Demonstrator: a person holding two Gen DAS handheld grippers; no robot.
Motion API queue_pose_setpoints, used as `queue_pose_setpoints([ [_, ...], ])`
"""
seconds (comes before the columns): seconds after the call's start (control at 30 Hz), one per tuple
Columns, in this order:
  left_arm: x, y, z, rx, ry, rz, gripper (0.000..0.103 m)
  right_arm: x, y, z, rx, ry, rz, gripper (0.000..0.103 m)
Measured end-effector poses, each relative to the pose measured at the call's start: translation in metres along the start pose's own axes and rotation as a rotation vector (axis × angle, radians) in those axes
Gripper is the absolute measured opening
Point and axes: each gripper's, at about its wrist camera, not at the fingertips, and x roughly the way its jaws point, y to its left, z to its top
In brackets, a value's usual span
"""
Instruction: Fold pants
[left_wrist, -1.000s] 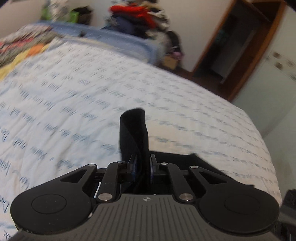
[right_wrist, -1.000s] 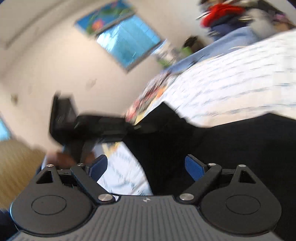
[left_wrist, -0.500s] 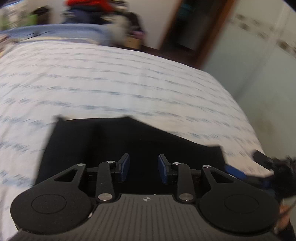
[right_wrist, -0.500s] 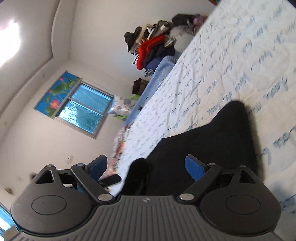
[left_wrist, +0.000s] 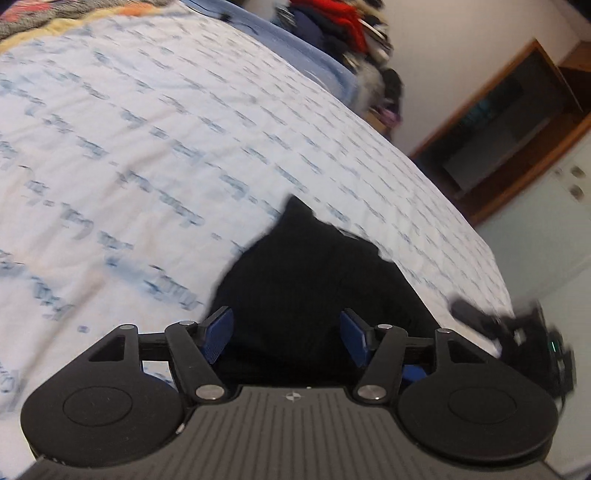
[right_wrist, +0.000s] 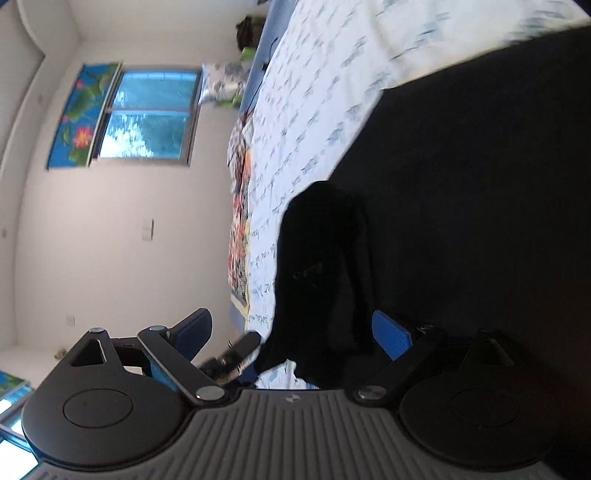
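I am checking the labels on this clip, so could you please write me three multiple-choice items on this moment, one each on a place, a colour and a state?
1. Where do the pants lie?
A. on the printed bedspread
B. on the floor
C. over a chair

2. What colour are the pants?
A. red
B. black
C. grey

3. How do the jaws of the left gripper stand?
A. shut on the pants
B. shut on nothing
C. open, pads clear of the cloth

Key: 1 A, the pants are spread on the white bedspread with blue print. 2 B, the cloth is black in both wrist views. 3 C, the left gripper has just been opening, and its blue pads stand apart with the cloth beyond them, not pressed.
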Motion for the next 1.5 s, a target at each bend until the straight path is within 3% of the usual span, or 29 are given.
queue_pose_setpoints([
  [0.1,0.027,-0.013,-0.014,0.105,0.066,-0.039,0.091,0.012,0.001,0.008,-0.009,-0.007,-0.066,0.094],
  [0.2,0.033,-0.025,-0.030,0.206,0.035,-0.015,0.097,0.019,0.004,0.010,-0.002,-0.017,-0.070,0.096],
  [0.27,0.031,-0.026,-0.033,0.234,0.023,-0.029,0.097,0.025,0.009,0.010,-0.013,-0.018,-0.085,0.102],
  [0.43,-0.002,-0.003,-0.020,0.145,-0.035,-0.111,0.089,0.038,0.029,0.010,-0.080,0.027,-0.140,0.103],
  [0.57,-0.041,0.013,-0.006,0.128,-0.168,-0.065,0.090,0.031,0.032,0.008,-0.095,0.001,-0.207,0.102],
  [0.67,-0.056,0.033,0.002,0.046,-0.234,-0.041,0.090,0.030,0.037,0.004,-0.091,0.018,-0.177,0.102],
  [0.77,-0.052,0.043,0.002,0.006,-0.221,-0.010,0.090,0.038,0.051,-0.004,-0.120,0.032,-0.115,0.102],
  [0.87,-0.045,0.046,-0.004,-0.015,-0.191,-0.008,0.090,0.055,0.063,-0.011,-0.129,0.107,-0.058,0.102],
  [1.0,-0.044,0.047,-0.012,-0.022,-0.166,-0.014,0.091,0.082,0.056,-0.019,-0.113,0.171,-0.126,0.102],
  [1.07,-0.045,0.047,-0.014,-0.024,-0.158,0.034,0.087,0.091,0.049,-0.024,-0.101,0.191,-0.120,0.092],
  [1.1,-0.044,0.049,-0.014,-0.026,-0.151,0.081,0.087,0.092,0.047,-0.026,-0.106,0.172,-0.107,0.064],
  [1.13,-0.044,0.054,-0.013,-0.031,-0.150,0.086,0.088,0.092,0.049,-0.027,-0.133,0.159,-0.109,0.026],
  [1.17,-0.046,0.061,-0.013,-0.052,-0.151,0.057,0.089,0.093,0.051,-0.029,-0.166,0.156,-0.140,0.015],
  [1.37,-0.061,0.069,-0.011,-0.096,-0.186,0.070,0.091,0.098,0.038,-0.030,-0.126,0.152,-0.188,0.013],
  [1.5,-0.068,0.060,-0.009,-0.071,-0.195,0.048,0.091,0.082,0.053,-0.035,-0.204,0.115,-0.168,0.009],
])
